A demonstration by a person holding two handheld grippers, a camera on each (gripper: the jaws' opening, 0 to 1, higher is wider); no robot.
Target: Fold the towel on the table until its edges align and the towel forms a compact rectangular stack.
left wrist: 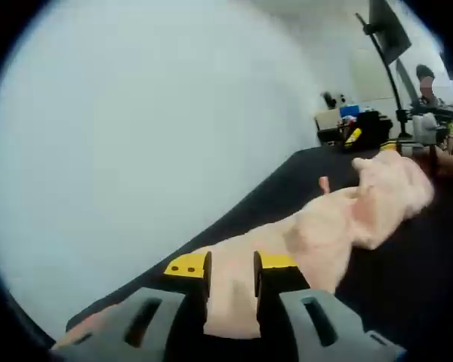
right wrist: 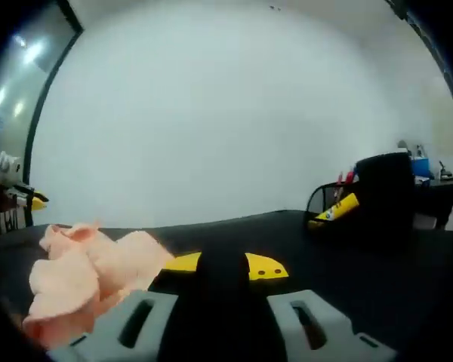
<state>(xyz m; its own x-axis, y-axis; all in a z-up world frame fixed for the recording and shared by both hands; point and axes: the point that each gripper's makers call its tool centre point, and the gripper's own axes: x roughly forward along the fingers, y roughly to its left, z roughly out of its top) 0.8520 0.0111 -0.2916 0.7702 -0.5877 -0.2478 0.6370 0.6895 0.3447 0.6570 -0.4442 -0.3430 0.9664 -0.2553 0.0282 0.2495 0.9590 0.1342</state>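
Observation:
The pink towel lies bunched in a long strip on the black table. In the left gripper view its near end runs between the yellow-tipped jaws of my left gripper, which is shut on it. Its far end reaches my right gripper at the upper right. In the right gripper view the towel is a crumpled heap just left of my right gripper. That gripper's jaws stand close together with only darkness between them. The left gripper shows small at the far left edge.
A white wall backs the table in both views. A black bin with a yellow-handled tool and blue and black items stand at the far end. A monitor arm rises at the far right, and the table edge runs diagonally.

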